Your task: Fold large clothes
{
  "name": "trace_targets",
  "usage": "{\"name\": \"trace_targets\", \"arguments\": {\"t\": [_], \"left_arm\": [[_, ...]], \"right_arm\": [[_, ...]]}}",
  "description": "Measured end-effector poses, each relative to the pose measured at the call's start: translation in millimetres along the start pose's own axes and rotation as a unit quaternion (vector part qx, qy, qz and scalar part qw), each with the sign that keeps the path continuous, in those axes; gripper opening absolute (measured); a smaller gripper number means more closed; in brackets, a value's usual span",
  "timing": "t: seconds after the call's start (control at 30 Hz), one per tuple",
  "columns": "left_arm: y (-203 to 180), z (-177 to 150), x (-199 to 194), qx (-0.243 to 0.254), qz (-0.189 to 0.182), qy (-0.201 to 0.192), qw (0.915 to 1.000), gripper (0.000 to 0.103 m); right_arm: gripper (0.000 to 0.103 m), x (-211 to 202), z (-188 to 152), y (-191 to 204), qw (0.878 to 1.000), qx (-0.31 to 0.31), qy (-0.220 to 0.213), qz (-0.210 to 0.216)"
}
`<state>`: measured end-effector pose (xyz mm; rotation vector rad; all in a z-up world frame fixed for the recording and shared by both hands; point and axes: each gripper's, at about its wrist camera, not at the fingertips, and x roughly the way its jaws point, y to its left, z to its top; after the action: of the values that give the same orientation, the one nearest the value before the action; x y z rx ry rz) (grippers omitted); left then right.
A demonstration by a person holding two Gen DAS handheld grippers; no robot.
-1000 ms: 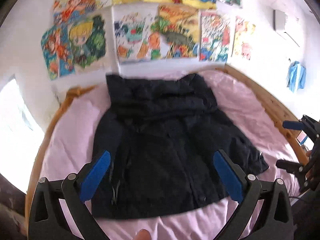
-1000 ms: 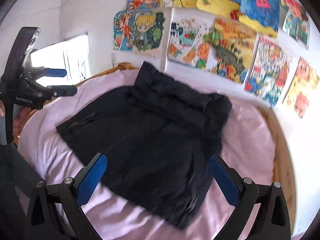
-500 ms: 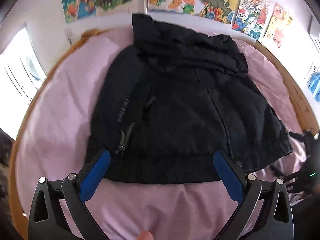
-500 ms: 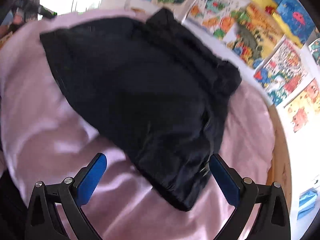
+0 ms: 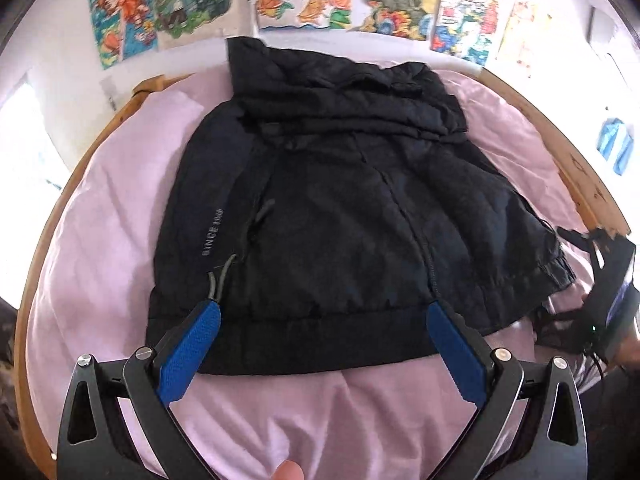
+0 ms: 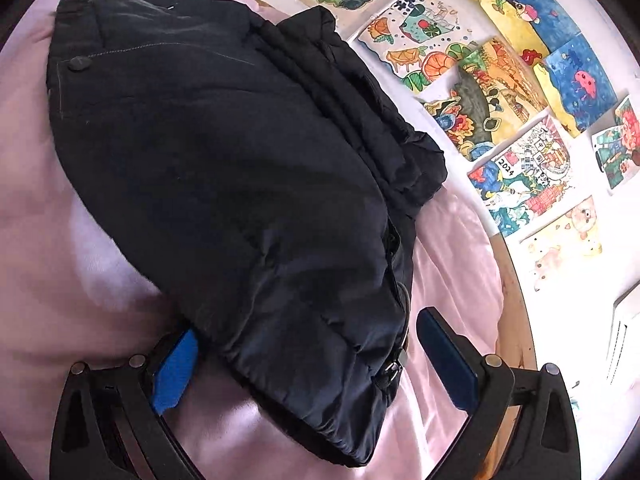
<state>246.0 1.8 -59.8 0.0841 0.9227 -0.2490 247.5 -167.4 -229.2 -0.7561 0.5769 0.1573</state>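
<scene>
Right wrist view shows the black jacket (image 6: 224, 168) spread on the pink bedsheet (image 6: 60, 240), its hem corner between the right gripper (image 6: 304, 356), whose jaws have just been narrowing without yet pinching. The left gripper (image 5: 320, 336) hovers spread wide over the hem. Both should bite through every layer before lifting.

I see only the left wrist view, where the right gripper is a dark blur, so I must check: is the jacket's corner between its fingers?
Observer: Yes. The corner of the black jacket lies between the jaws of the right gripper; they have just been closing but stand open.
Operator: Do both pads touch fabric?
Observer: One pad is partly hidden under the jacket's edge; the other stands clear of it.
Operator: Anything hard nearby?
Observer: A zipper pull hangs at the edge near the free pad.
</scene>
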Motion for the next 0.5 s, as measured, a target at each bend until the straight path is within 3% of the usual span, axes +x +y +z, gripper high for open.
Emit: {"name": "trace_targets", "arguments": {"t": [0.03, 0.13, 0.27, 0.37, 0.5], "left_arm": [[-3.6, 0.9, 0.4, 0.007, -0.005, -0.001, 1.0, 0.101], [-17.0, -1.8, -2.1, 0.046, -0.028, -0.007, 0.9985, 0.101], [-46.6, -15.2, -0.3, 0.132, -0.022, -0.023, 0.9907, 0.102], [-63.7, -28.4, 15.8, 0.189, 0.006, -0.02, 0.9818, 0.102], [-69.7, -42.2, 51.1, 0.234, 0.05, 0.015, 0.9709, 0.102]], "right_arm": [[0.078, -2.0, 1.1, -1.7, 1.0, 0.001, -0.004, 0.003], [0.056, -6.5, 6.7, -4.8, 1.0, 0.009, -0.014, 0.01], [0.037, -11.3, 16.8, -17.2, 0.998, 0.043, -0.021, 0.039], [0.029, -12.4, 24.3, -33.4, 0.992, 0.095, -0.016, 0.076], [0.022, -16.1, 39.1, -59.0, 0.977, 0.174, -0.017, 0.123]]}}
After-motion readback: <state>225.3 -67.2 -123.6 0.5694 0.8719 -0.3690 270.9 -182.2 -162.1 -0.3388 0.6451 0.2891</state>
